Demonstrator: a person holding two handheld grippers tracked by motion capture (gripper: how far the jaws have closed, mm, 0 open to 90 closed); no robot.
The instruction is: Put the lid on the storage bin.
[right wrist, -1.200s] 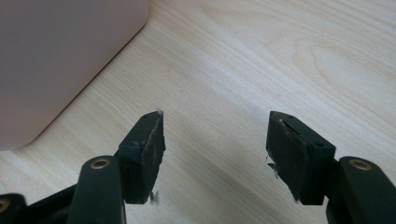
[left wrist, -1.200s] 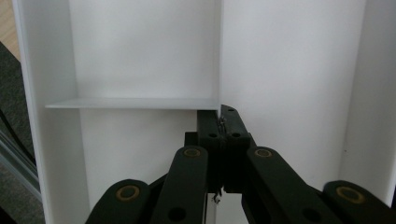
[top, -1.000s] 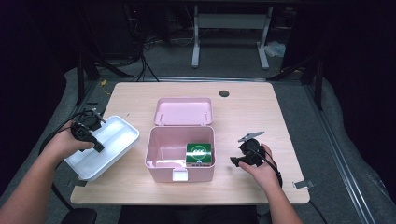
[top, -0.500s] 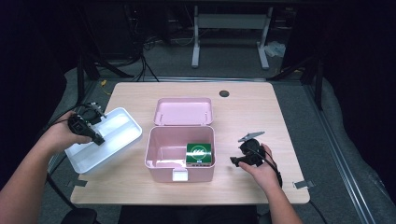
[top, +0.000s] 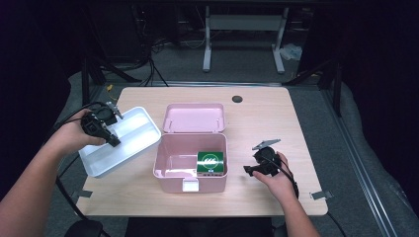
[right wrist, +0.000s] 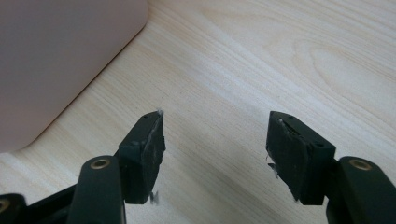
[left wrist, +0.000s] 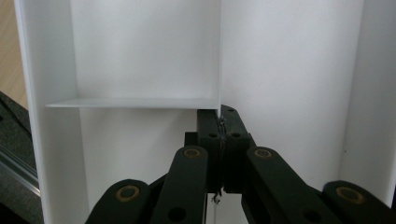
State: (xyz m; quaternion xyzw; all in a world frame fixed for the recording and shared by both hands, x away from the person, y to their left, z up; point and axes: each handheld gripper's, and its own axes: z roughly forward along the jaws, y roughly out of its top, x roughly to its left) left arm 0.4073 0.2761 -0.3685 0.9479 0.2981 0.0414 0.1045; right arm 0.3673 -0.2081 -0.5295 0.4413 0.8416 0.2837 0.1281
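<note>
The left tongs (top: pixel 114 141) are clamped on the thin inner divider wall of a white plastic tray insert (top: pixel 129 134). In the left gripper view the two jaws meet on that wall where it joins a cross wall, with white compartments (left wrist: pixel 144 51) on either side. From above, the insert hangs tilted over the left part of the wooden surface (top: pixel 276 113), its near corner past the surface's left edge and its right corner just beside the pink storage box (top: pixel 170 170), apart from it.

The pink box stands at the middle of the surface with its hinged lid (top: pixel 193 117) folded back flat behind it. Inside, against the right wall, sits a small green box (top: pixel 210 161) with a white logo on top; the mark is too small to read, and no other writing is legible.

The right tongs (top: pixel 249 170) rest low over the surface to the right of the pink box, jaws apart with nothing between them. The right gripper view shows bare wood grain between the two pads (right wrist: pixel 149 144) and the box's rounded pink corner (right wrist: pixel 56 56) at upper left.

A dark round grommet (top: pixel 237 98) sits near the far edge.
</note>
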